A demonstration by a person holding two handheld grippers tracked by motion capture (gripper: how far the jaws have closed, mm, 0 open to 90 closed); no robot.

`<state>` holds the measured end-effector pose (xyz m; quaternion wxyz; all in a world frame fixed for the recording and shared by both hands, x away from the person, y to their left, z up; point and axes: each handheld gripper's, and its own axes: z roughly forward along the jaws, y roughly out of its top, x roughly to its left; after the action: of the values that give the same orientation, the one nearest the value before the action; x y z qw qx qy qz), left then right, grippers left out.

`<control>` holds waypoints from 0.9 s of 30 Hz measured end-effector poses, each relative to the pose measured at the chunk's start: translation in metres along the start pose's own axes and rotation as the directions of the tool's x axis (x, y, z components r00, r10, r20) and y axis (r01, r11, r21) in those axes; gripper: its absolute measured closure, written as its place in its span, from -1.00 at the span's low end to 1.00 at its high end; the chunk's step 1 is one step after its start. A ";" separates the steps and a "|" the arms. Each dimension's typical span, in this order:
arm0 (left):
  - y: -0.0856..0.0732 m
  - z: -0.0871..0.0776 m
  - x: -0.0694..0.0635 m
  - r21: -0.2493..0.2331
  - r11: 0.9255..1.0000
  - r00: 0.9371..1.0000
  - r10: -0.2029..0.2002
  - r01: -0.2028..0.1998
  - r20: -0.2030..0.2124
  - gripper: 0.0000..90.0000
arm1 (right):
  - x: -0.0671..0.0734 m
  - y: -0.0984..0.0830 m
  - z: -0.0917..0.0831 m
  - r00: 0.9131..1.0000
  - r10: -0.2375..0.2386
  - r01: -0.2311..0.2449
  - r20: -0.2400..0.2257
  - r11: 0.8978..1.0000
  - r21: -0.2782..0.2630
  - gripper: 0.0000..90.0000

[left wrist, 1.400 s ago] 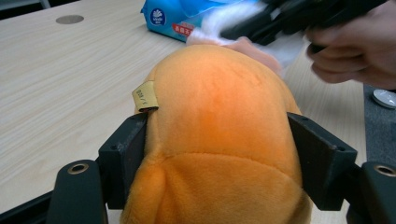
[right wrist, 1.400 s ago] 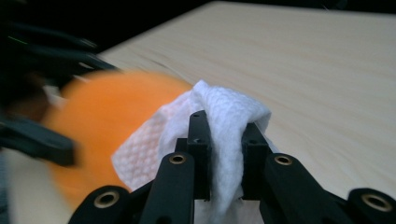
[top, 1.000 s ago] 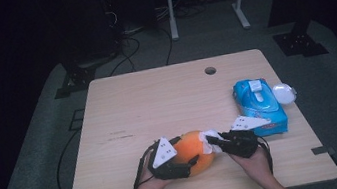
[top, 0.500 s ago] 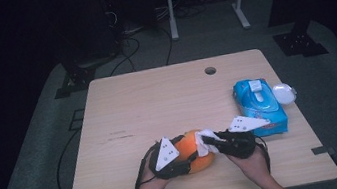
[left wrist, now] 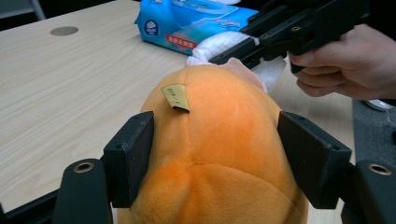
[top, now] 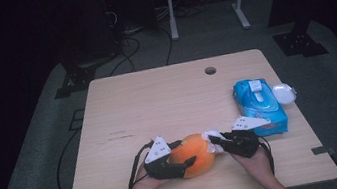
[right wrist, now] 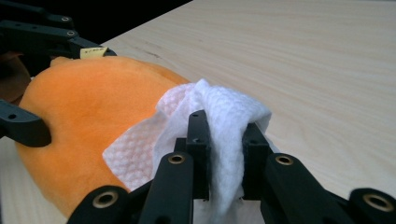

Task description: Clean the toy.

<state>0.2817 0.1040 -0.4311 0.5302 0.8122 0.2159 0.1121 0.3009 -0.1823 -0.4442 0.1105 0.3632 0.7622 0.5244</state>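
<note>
An orange plush toy point(top: 194, 154) lies near the table's front edge. My left gripper point(top: 182, 162) is shut on it, one jaw pressed into each flank of the plush toy point(left wrist: 219, 140), which bears a small yellow tag point(left wrist: 176, 97). My right gripper point(top: 214, 142) is shut on a white wet wipe point(right wrist: 219, 126), and the wipe rests against the plush toy point(right wrist: 84, 121) on its right side. The right gripper point(left wrist: 243, 44) with the wipe point(left wrist: 224, 44) also shows beyond the toy in the left gripper view.
A blue pack of wet wipes point(top: 259, 103) lies at the table's right side, with a white lid point(top: 284, 92) beside it. A cable hole point(top: 210, 70) sits at the back of the wooden table point(top: 157, 101). Dark floor and stands surround the table.
The right gripper with the wipe has shifted slightly left against the toy. The left gripper and the toy have hardly moved.
</note>
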 end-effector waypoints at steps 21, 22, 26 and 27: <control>0.003 0.007 -0.010 0.007 0.991 0.989 0.132 -0.131 -0.069 -0.19 | 0.013 0.011 -0.001 0.995 -0.001 -0.005 -0.099 0.998 -0.066 0.72; 0.001 0.006 -0.009 0.007 0.992 0.991 0.124 -0.123 -0.056 -0.20 | 0.011 0.009 0.001 0.996 0.013 -0.018 -0.089 0.999 -0.052 0.72; -0.001 0.002 -0.004 0.003 0.997 0.997 0.080 -0.080 -0.016 -0.35 | 0.004 0.003 0.003 0.999 0.027 -0.028 -0.039 0.999 -0.016 0.72; 0.001 0.002 -0.003 -0.004 0.999 0.999 0.049 -0.049 -0.016 -0.42 | 0.004 0.003 0.003 0.999 0.020 -0.020 -0.035 1.000 -0.013 0.72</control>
<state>0.2802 0.1007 -0.4313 0.5276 0.8151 0.1997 0.1319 0.3007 -0.1769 -0.4418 0.0944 0.3609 0.7568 0.5368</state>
